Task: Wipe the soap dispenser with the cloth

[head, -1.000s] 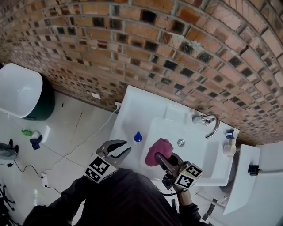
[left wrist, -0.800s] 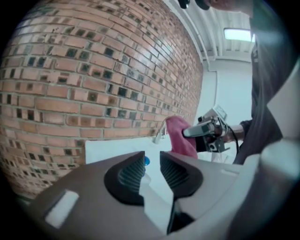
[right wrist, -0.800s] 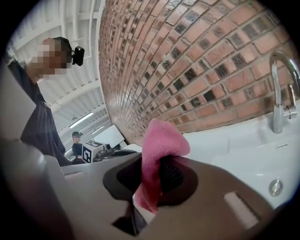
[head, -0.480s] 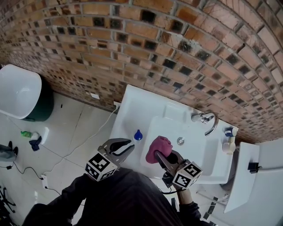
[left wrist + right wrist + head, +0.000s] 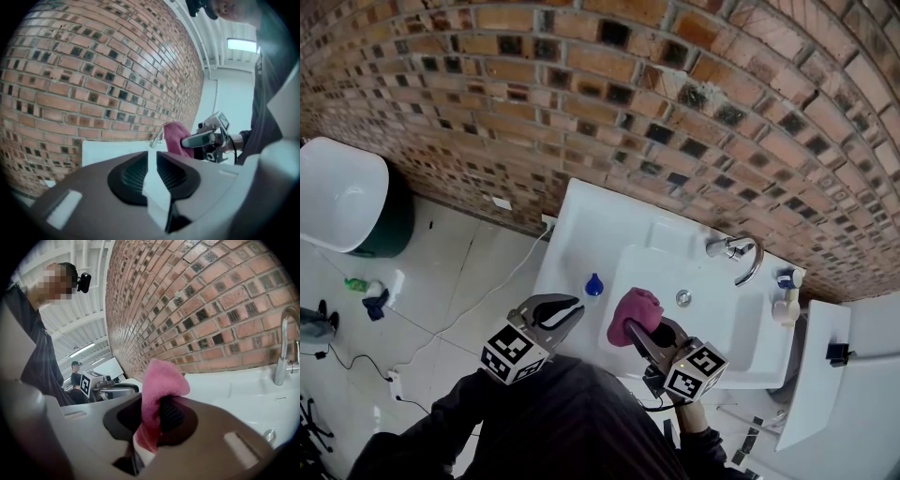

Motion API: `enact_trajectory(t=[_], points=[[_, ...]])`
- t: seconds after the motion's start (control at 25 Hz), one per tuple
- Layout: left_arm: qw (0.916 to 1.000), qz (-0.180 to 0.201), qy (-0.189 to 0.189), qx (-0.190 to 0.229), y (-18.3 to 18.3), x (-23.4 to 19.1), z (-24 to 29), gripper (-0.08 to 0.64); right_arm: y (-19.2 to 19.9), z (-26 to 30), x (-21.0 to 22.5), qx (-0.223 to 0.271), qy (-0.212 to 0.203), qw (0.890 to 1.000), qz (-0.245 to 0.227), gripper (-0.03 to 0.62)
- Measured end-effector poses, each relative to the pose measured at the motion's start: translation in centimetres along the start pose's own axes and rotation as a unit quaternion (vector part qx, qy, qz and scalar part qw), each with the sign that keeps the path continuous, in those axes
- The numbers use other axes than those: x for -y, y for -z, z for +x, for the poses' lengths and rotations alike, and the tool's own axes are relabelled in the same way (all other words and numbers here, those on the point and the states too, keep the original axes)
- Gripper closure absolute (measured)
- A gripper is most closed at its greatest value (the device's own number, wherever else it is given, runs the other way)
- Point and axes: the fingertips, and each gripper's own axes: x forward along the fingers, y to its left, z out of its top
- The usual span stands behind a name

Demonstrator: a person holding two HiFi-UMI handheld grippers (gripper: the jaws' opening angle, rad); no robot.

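Right gripper, at the near edge of the white washbasin, pinches the pink cloth between its jaws. Left gripper, to its left, has just been closing to a narrow gap with nothing between the jaws. The blue soap dispenser stands untouched on the basin's left ledge, just beyond the left gripper.
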Motion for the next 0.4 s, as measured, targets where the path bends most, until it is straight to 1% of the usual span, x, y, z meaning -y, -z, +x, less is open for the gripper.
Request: enact_trajectory(t=[0.4], points=[[1.0,0.005,-0.001,-0.003,0.03,0.24,0.05,0.517,0.26,-0.04,-0.22,-0.004,0.001,1.0,-0.001,0.526]])
